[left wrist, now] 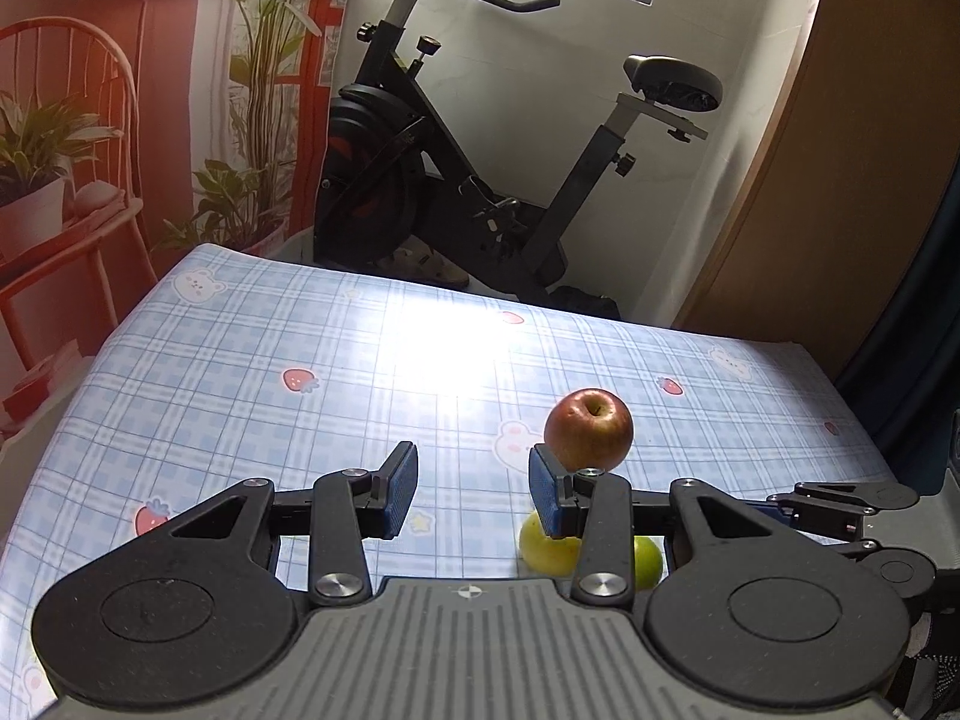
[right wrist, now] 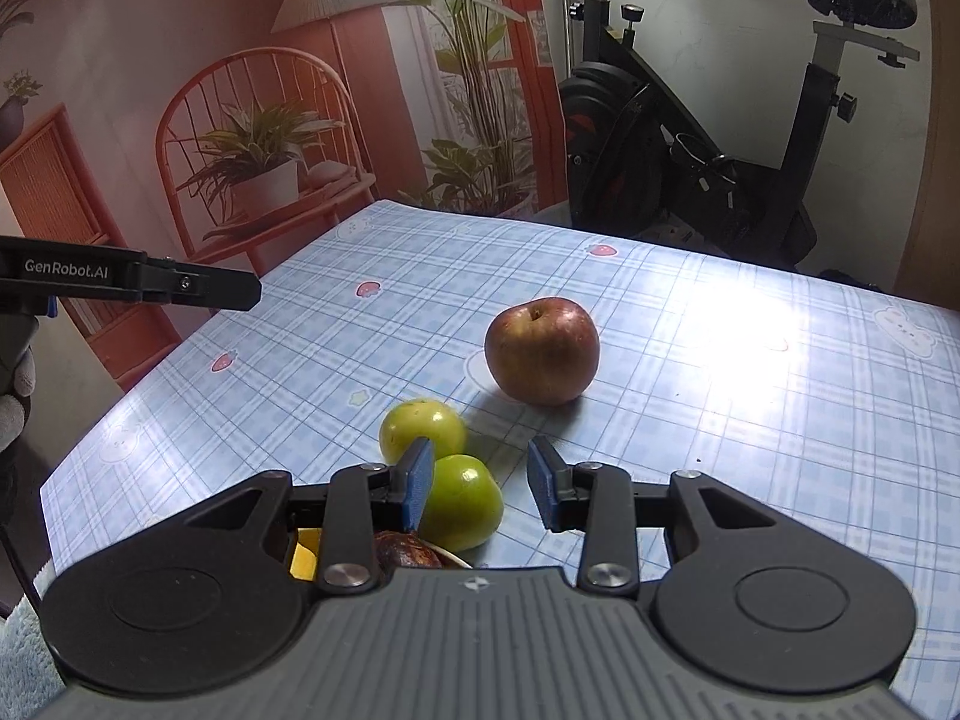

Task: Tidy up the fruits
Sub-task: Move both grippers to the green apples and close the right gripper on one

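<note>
The red apple (right wrist: pixel 542 350) sits on the checked tablecloth (right wrist: pixel 750 420) ahead of the right gripper (right wrist: pixel 483 483), beyond its jaws — apart, with nothing clamped. Two green fruits (right wrist: pixel 465 503) lie nearer, one at the left pad's tip, one partly between the jaws. The left gripper (left wrist: pixel 474 495) — jaws apart, empty — has the apple just past its right pad.
</note>
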Demonstrator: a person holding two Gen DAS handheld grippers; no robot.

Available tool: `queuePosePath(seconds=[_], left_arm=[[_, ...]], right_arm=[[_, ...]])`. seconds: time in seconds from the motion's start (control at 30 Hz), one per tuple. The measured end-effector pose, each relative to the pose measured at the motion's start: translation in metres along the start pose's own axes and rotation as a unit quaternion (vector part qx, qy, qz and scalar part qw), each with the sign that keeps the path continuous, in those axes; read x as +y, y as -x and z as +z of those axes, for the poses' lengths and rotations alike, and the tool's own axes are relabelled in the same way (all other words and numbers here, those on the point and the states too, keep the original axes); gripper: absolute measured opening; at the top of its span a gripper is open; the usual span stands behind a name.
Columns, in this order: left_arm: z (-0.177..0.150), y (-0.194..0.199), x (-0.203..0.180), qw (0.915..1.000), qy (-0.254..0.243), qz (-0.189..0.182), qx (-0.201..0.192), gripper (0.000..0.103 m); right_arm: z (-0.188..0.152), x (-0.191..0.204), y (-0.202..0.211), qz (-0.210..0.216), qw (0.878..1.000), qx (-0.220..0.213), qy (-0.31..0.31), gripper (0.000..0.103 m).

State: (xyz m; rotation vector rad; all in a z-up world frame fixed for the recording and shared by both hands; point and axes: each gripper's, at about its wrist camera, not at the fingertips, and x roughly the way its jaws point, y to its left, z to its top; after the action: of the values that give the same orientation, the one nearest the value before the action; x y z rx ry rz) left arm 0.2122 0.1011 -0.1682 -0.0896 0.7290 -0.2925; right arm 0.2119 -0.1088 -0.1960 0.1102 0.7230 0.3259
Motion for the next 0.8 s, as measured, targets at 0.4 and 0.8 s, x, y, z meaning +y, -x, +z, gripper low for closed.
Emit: queuePosePath(seconds=[0.4, 0.8], left_arm=[[-0.005, -0.023, 0.015, 0.9997, 0.004, -0.011, 0.021, 0.043], [-0.007, -0.032, 0.016, 0.9991, 0.001, -0.022, 0.035, 0.043]], right_arm=[[0.001, -0.006, -0.031, 0.010, 0.998, 0.048, -0.032, 0.047], [-0.003, -0.007, -0.040, 0.028, 0.995, 0.078, -0.053, 0.051]])
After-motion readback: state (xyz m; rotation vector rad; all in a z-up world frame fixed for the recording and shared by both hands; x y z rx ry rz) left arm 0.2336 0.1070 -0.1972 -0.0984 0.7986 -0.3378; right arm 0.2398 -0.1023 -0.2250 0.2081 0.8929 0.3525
